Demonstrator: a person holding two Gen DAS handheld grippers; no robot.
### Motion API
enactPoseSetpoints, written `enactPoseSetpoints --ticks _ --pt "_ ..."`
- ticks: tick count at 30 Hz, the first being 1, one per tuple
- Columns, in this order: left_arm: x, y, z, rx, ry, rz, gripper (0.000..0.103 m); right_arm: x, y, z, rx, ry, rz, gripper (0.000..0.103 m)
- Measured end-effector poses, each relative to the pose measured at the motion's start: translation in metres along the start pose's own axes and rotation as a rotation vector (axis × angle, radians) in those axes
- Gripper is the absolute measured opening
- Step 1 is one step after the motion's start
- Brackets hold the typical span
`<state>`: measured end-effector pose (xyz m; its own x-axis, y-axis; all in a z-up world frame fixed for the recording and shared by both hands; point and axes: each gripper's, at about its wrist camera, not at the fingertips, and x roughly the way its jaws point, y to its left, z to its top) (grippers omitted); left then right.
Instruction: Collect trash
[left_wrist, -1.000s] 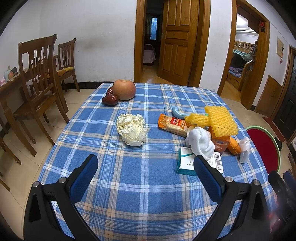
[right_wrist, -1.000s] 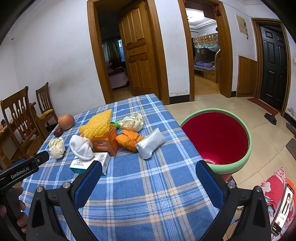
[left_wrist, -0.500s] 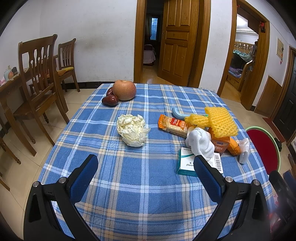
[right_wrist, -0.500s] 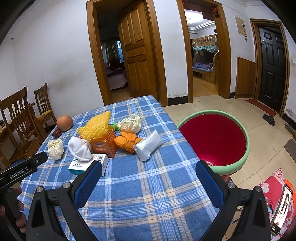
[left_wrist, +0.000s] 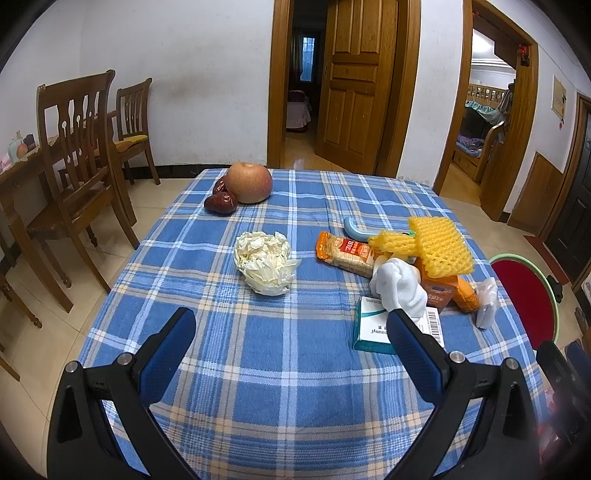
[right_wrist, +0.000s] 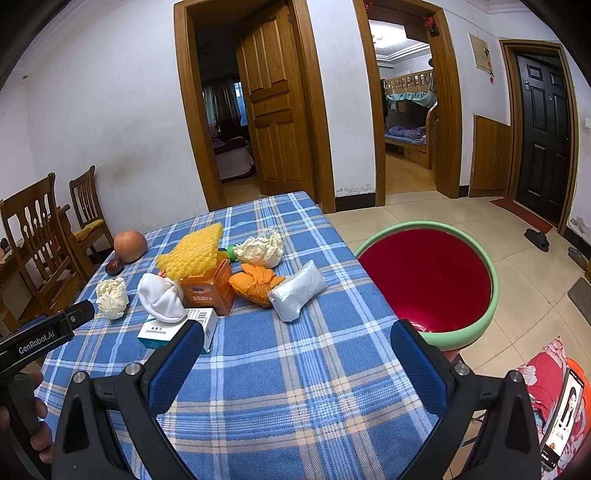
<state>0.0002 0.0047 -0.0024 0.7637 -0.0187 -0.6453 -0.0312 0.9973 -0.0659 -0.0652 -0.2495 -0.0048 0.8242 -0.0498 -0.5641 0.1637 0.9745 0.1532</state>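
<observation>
Left gripper (left_wrist: 290, 332) and right gripper (right_wrist: 297, 343) each hover low over the near edge of the blue plaid tablecloth (left_wrist: 295, 369), jaws spread wide, gripping nothing. The trash cluster (right_wrist: 221, 273) sits left of centre in the right view; the red basin (right_wrist: 424, 273) stands centre-right beside the table. Versus the earlier frames, the right view has shifted slightly; the left is unchanged.
</observation>
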Motion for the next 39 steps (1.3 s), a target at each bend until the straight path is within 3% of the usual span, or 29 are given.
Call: enactPoseSetpoints --ticks 29,39 --pt "0.003 0.002 0.009 0.002 0.011 0.007 0.101 0.004 0.0 0.0 -0.01 0.006 -0.007 0.103" --pt "0.024 0.009 0.015 0.011 0.031 0.035 0.101 0.023 -0.004 0.005 -0.029 0.041 -0.013 0.103"
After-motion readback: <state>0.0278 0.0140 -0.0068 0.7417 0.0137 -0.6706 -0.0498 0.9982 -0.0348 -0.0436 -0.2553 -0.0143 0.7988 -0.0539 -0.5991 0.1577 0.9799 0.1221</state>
